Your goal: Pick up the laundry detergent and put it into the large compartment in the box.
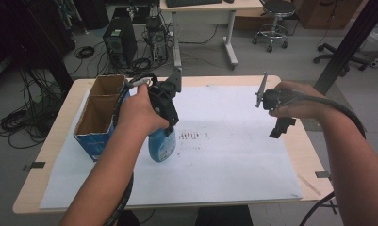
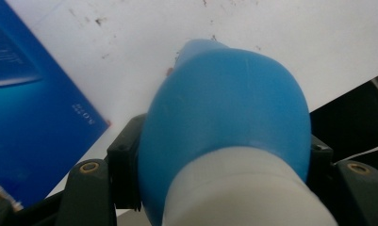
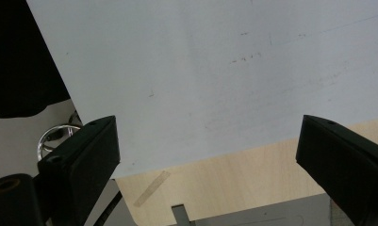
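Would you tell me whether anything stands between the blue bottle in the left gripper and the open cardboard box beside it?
Nothing visible does. The left gripper is shut on the blue bottle, and the open cardboard box stands right beside it on the white sheet, with no object between them.

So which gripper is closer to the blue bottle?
Left. The left gripper is clamped around the blue bottle, beside the cardboard box. The right gripper hangs open, far across the white sheet.

Worktop surroundings, non-task items
Light wooden worktop (image 1: pixel 290 146) with marked white paper sheet (image 1: pixel 224 160); open blue cardboard box (image 1: pixel 98 123) at left; computer tower (image 1: pixel 119 44), stool (image 1: pixel 274 19) on floor beyond.
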Action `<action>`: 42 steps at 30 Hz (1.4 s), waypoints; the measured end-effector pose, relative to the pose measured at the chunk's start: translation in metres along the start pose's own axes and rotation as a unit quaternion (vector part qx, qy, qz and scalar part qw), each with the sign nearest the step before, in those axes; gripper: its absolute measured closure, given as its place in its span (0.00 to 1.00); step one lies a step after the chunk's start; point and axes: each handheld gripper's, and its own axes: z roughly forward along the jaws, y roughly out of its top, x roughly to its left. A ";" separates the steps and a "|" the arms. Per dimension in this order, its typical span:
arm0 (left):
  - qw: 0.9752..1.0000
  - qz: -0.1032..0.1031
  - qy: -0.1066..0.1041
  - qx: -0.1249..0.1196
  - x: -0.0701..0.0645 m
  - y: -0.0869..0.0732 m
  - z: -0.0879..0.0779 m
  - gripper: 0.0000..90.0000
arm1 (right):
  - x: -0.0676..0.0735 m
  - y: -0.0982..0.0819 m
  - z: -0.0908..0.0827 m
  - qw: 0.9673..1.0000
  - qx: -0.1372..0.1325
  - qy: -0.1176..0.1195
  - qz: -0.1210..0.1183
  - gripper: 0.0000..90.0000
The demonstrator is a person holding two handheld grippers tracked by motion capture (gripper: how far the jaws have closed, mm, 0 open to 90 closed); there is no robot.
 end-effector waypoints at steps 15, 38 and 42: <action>0.998 -0.059 -0.006 -0.013 0.020 -0.006 -0.062 0.41 | -0.001 0.006 0.003 1.000 0.000 0.002 -0.007 0.07; 0.983 -0.175 -0.015 -0.054 0.070 -0.034 -0.134 0.41 | 0.000 0.010 0.003 1.000 -0.002 -0.002 -0.016 0.07; 0.978 -0.199 -0.011 -0.053 0.084 -0.039 -0.139 0.41 | -0.001 0.011 0.004 1.000 -0.002 -0.002 -0.018 0.07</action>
